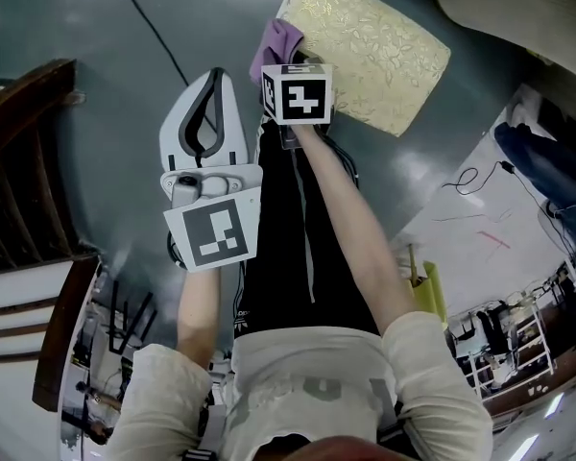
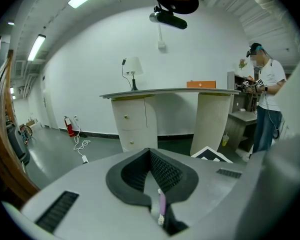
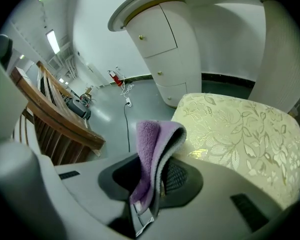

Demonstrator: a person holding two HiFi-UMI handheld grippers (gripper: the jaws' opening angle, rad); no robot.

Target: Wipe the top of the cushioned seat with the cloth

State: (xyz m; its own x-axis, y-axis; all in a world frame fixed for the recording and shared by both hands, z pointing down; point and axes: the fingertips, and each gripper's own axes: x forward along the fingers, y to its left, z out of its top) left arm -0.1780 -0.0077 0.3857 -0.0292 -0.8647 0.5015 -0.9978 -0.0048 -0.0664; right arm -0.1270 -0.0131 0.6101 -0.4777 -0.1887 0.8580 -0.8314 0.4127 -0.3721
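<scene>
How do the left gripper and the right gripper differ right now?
The right gripper is clamped on the purple cloth; the left gripper is shut with no cloth. The right gripper is at the edge of the cushioned seat; the left gripper hangs over the floor, short of the seat. Both are the same grey two-jaw tool.

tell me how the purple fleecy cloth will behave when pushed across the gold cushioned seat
Probably floppy: the purple fleecy cloth folds over on itself where the right hand-held gripper pinches it. Likely light, since that small pinch carries it. Its fuzzy pile may drag and bunch on the gold floral-patterned cushioned seat rather than slide.
</scene>
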